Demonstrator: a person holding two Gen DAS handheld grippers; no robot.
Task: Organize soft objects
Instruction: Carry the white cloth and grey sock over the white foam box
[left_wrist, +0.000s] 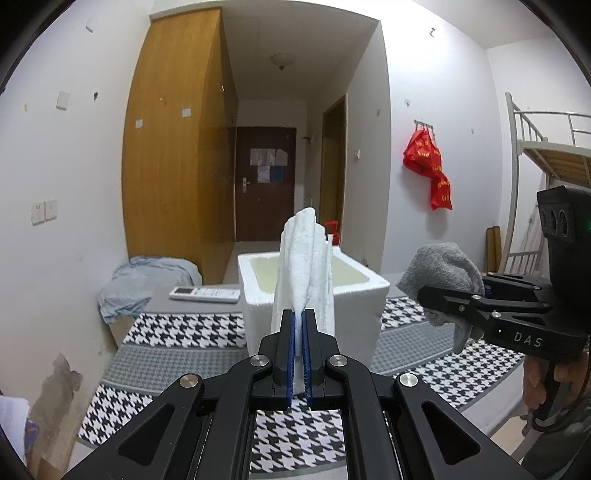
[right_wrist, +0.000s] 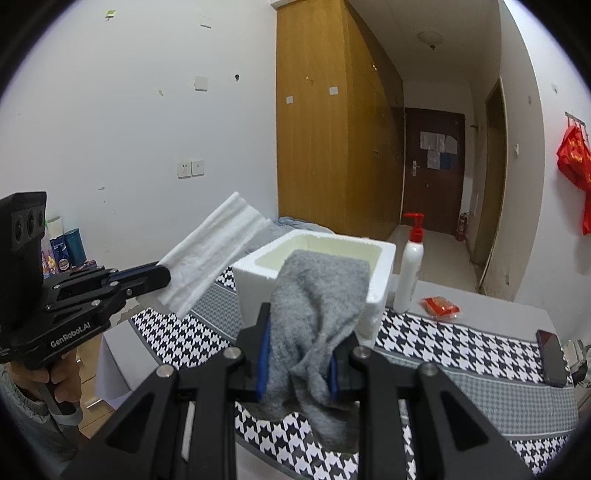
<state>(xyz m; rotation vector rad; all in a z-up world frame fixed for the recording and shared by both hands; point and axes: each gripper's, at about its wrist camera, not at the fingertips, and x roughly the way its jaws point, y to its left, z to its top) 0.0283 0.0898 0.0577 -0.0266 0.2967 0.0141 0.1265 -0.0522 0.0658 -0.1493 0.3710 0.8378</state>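
Observation:
My left gripper (left_wrist: 298, 314) is shut on a folded white cloth (left_wrist: 304, 273) and holds it upright in the air in front of the white foam box (left_wrist: 364, 291). It also shows in the right wrist view (right_wrist: 164, 275), with the white cloth (right_wrist: 214, 251) sticking out to the left of the foam box (right_wrist: 380, 269). My right gripper (right_wrist: 300, 341) is shut on a crumpled grey cloth (right_wrist: 317, 317), held above the table just before the box. In the left wrist view the right gripper (left_wrist: 421, 291) and grey cloth (left_wrist: 439, 266) hang right of the box.
A houndstooth mat (right_wrist: 461, 350) covers the table. A white pump bottle with a red top (right_wrist: 410, 266) and a red packet (right_wrist: 441, 306) stand right of the box. A dark phone (right_wrist: 552, 356) lies at the right edge. A remote control (left_wrist: 205, 293) and a light-blue cloth pile (left_wrist: 144, 284) lie far left.

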